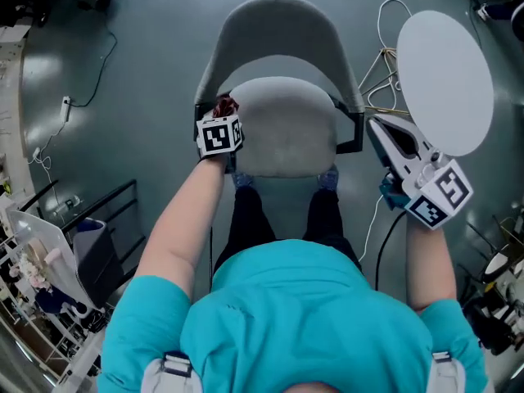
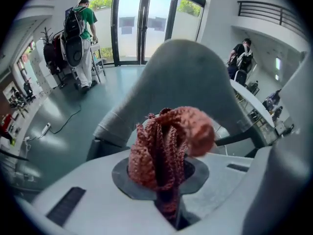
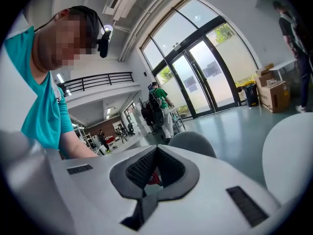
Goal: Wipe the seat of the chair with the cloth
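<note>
Left gripper (image 1: 221, 124) is clamped on a bunched red knit cloth (image 2: 166, 146). The wad sticks out past the jaws and one lobe flops toward the right of that view. In the head view the cloth sits at the left edge of the grey seat (image 1: 283, 129), centre-left of the frame, just below where the backrest (image 1: 278, 27) meets it. Can't tell if it's actually pressing on the seat.

Right gripper (image 1: 378, 128) has its jaws together with nothing between them. It's parked off the right side of the chair, near the round white table (image 1: 446, 72) in the upper right.

Judgement: the wipe is at or near its start, as the cloth is at one edge and most of the seat lies to its right.

To do it well:
- tilt the left gripper down so the loose wad, not the jaw tips, lies flat on the fabric
- press lightly and sweep across toward the right edge in overlapping passes, back to front
- keep the grip firm, as the bunched cloth could drag out
- keep the right gripper clear of the seat
</note>
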The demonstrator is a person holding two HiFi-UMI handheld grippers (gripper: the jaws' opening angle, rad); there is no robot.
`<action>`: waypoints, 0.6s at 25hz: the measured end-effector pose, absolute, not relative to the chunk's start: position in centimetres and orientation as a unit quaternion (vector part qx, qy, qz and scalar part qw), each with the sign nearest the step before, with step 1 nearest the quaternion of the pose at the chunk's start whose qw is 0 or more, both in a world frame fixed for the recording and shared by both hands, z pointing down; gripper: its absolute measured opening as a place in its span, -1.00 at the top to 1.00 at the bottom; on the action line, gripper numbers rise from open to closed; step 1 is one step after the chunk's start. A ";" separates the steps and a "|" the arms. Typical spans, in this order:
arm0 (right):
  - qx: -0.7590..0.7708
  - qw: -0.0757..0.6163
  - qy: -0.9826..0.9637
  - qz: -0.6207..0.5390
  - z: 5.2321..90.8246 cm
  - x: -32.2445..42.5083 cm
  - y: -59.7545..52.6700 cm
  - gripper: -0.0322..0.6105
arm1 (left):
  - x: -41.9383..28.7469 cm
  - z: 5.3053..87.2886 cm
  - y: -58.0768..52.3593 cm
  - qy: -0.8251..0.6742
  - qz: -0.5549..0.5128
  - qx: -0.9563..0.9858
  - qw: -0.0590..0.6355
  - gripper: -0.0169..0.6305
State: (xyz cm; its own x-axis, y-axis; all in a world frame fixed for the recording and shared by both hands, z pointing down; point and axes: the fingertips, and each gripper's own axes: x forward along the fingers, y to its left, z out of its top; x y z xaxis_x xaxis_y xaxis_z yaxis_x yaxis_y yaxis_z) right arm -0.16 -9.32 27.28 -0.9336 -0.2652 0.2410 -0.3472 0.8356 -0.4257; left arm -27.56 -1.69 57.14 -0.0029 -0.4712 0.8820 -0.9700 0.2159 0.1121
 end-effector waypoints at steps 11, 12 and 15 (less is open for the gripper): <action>0.180 0.088 -0.935 0.293 38.0 4.9 -12.1 0.91 | -31.3 73.6 -5.3 -0.666 0.431 0.464 0.395 0.78; 0.182 0.086 -0.933 0.298 38.4 5.2 -12.1 0.91 | -31.3 74.3 -5.4 -0.663 0.436 0.461 0.397 0.78; 0.181 0.086 -0.931 0.307 39.5 5.9 -12.2 0.91 | -31.1 75.9 -6.1 -0.661 0.438 0.451 0.409 0.78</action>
State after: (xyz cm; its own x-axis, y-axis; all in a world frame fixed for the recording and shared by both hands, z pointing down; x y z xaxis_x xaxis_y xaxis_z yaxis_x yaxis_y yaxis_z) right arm 5.86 -12.16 39.48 -0.9200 -0.2831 0.2712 -0.3889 0.7467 -0.5397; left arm -31.06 -6.05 75.91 -0.2584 -0.2380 0.9363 -0.9548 0.2101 -0.2101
